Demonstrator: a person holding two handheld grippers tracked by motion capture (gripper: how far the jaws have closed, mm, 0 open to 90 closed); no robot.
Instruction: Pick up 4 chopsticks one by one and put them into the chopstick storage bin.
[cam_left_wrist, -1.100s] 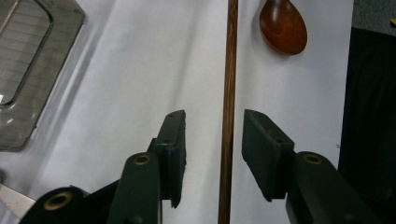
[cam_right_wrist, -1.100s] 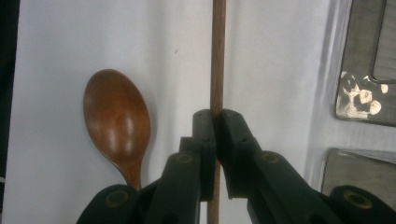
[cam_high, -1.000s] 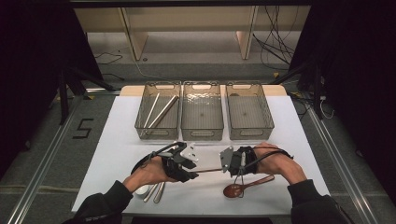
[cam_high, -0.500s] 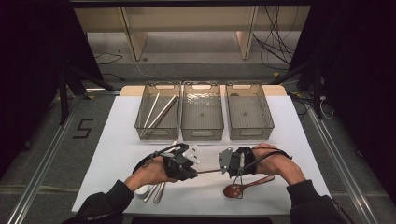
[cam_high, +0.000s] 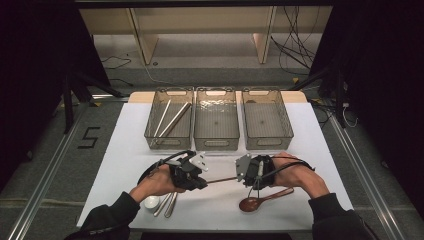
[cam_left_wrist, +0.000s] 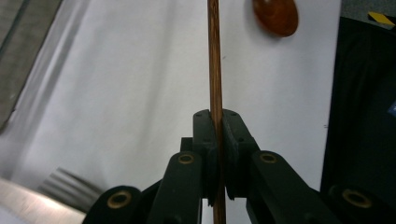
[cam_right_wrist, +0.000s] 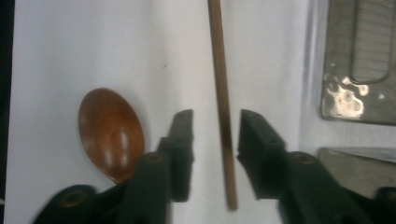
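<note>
While the left gripper (cam_high: 200, 181) clamps its jaws tight on a thin brown wooden chopstick (cam_high: 222, 179), the stick runs level above the white table (cam_high: 320, 145), reaching from that gripper across to the right gripper (cam_high: 240, 175). Seen in the left gripper view, the pads are pressed flat against both sides of the stick (cam_left_wrist: 215, 70), which passes straight up between them. Seen in the right gripper view, the chopstick (cam_right_wrist: 222, 93) stands between the two black jaws without touching either one; those jaws have just been opening, a clear gap shows on each side of the stick, and its end lies level with the jaw bases. Relative to the chopstick, a brown wooden spoon (cam_high: 264, 198) lies on the table just on the person's side, under the right hand (cam_high: 295, 177), its bowl (cam_right_wrist: 111, 133) close beside the right gripper's jaw. Also nearer the person than the chopstick, under the left hand (cam_high: 155, 182), lie two metal utensils (cam_high: 169, 204) and a small white dish (cam_high: 151, 202). Beyond the chopstick, at the far side of the table, three clear bins stand in a row; the left bin (cam_high: 170, 120) holds several pale sticks, the middle bin (cam_high: 216, 120) and the right bin (cam_high: 266, 120) sit just beside it.
</note>
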